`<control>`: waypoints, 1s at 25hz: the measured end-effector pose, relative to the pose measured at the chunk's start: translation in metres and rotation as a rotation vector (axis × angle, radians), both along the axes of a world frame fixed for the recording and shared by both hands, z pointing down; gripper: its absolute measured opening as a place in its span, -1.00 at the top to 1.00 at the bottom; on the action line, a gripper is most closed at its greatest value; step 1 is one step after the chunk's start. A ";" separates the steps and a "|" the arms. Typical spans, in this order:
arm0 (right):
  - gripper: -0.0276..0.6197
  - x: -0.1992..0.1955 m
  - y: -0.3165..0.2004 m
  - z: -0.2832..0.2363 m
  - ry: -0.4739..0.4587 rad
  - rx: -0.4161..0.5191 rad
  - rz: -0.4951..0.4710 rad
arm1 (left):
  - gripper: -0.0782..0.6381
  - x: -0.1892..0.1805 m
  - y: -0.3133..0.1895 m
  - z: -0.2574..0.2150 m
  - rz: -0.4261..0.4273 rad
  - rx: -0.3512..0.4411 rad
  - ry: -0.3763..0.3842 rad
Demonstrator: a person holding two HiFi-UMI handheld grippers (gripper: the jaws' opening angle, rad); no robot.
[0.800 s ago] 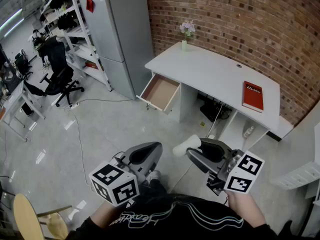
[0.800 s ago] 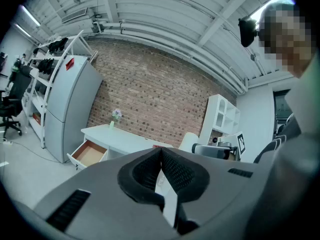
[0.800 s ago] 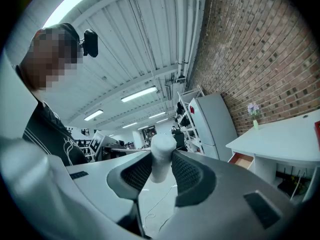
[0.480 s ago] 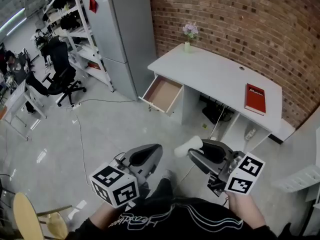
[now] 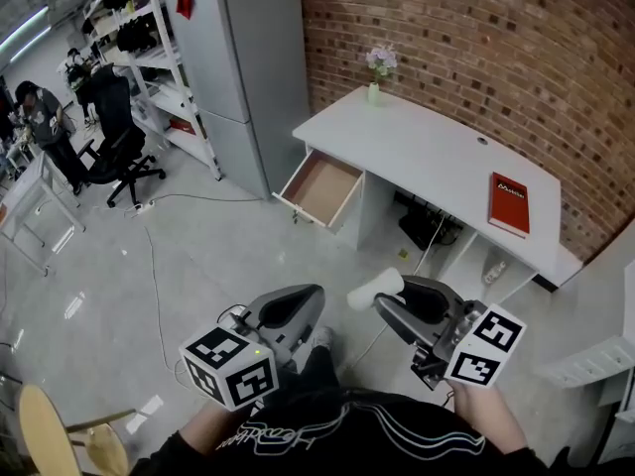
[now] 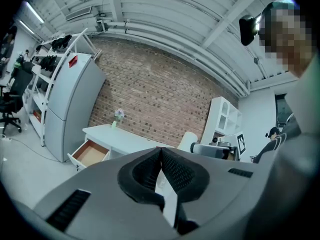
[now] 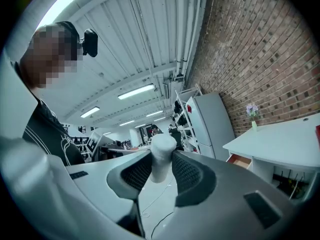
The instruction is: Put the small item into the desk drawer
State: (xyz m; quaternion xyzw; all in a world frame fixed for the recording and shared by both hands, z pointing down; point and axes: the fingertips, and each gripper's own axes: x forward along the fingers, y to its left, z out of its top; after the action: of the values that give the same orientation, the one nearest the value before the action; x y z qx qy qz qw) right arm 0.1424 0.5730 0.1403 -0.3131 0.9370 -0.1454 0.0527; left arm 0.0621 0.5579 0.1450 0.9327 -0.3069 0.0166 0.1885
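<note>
At the far left of the head view, a black office chair [image 5: 117, 145] stands on the pale floor, beside a white shelf rack [image 5: 149, 58]. Next to the rack, a tall grey refrigerator [image 5: 243, 67] stands against the brick wall [image 5: 476, 38]. The left gripper [image 5: 312, 296] is low in the picture, in front of the person's body. Its jaws are together and it holds nothing (in the left gripper view the ribbed pads meet at their tips). Further right stands the white desk [image 5: 427, 147]. Its drawer [image 5: 319, 188], at the left end, is pulled out and shows a brown bottom. A small vase with flowers [image 5: 375, 67] stands at the back left corner of the desk top. The right gripper [image 5: 382, 303] is clamped on the small white cylinder [image 5: 374, 289]. This cylinder sticks out beyond the jaw tips and is up in the air, well apart from the drawer. A red book [image 5: 509, 204] lies flat on the right part of the desk top.
</note>
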 end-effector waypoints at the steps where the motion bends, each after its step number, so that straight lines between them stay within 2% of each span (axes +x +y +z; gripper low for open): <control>1: 0.49 -0.001 -0.006 0.001 0.001 -0.002 0.002 | 0.72 -0.002 -0.006 0.001 -0.001 0.000 0.002; 10: 0.49 -0.018 -0.100 0.019 0.009 -0.052 -0.002 | 0.72 -0.018 -0.099 0.019 -0.010 -0.049 0.010; 20: 0.49 -0.033 -0.285 0.061 -0.012 -0.183 0.032 | 0.72 -0.038 -0.285 0.060 -0.010 -0.148 -0.010; 25: 0.49 -0.048 -0.377 0.085 0.016 -0.248 0.054 | 0.72 -0.053 -0.377 0.083 -0.010 -0.203 -0.022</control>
State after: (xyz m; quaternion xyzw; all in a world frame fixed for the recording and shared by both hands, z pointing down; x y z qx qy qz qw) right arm 0.0945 0.1955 0.2252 -0.3436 0.9034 -0.2562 0.0102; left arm 0.0090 0.1804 0.2277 0.9071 -0.3102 0.0570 0.2787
